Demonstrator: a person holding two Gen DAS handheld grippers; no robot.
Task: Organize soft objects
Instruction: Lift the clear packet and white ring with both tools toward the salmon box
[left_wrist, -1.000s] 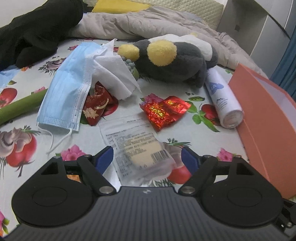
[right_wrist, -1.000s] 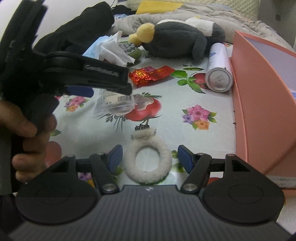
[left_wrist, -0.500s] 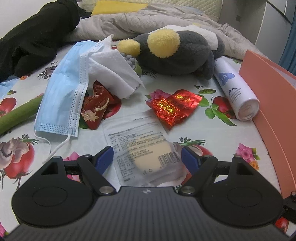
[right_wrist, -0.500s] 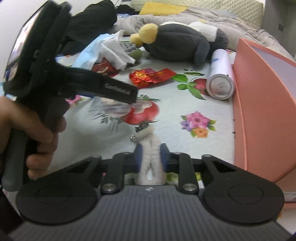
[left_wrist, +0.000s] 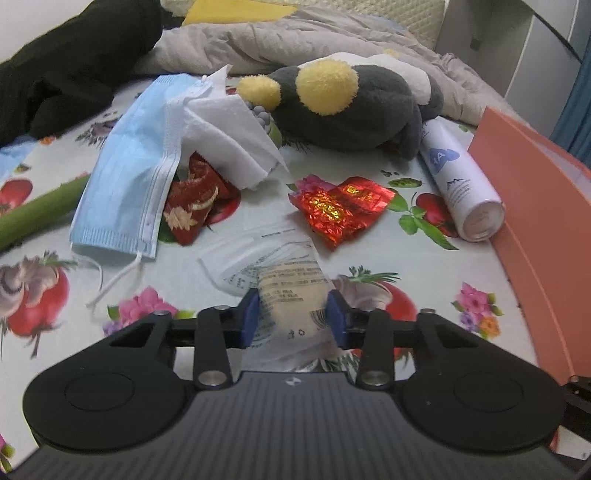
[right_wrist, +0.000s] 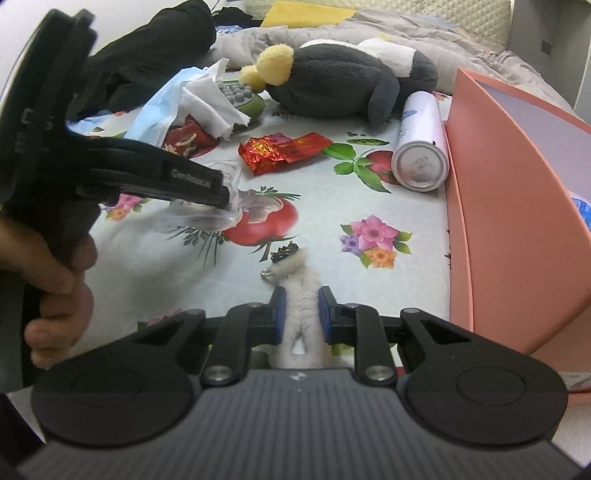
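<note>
My left gripper (left_wrist: 293, 314) is shut on a clear plastic packet with a beige sponge inside (left_wrist: 291, 299), low over the floral sheet; it also shows in the right wrist view (right_wrist: 207, 184). My right gripper (right_wrist: 299, 314) is shut on a fluffy white hair tie (right_wrist: 301, 295) with a small crown charm. A grey and yellow plush toy (left_wrist: 351, 107) lies at the back. A blue face mask (left_wrist: 133, 177) and a white tissue (left_wrist: 229, 136) lie at the left.
A pink box (left_wrist: 535, 221) stands along the right edge, with a white spray can (left_wrist: 461, 184) lying beside it. Red foil wrappers (left_wrist: 340, 210) lie mid-bed. A green tube (left_wrist: 33, 214), black clothing (left_wrist: 66, 66) and a grey quilt (left_wrist: 295, 40) lie at the left and back.
Both grippers have closed: the left on the sponge packet, the right on the hair tie, squeezing its ring flat. The packet is crumpled and lifted at its near end.
</note>
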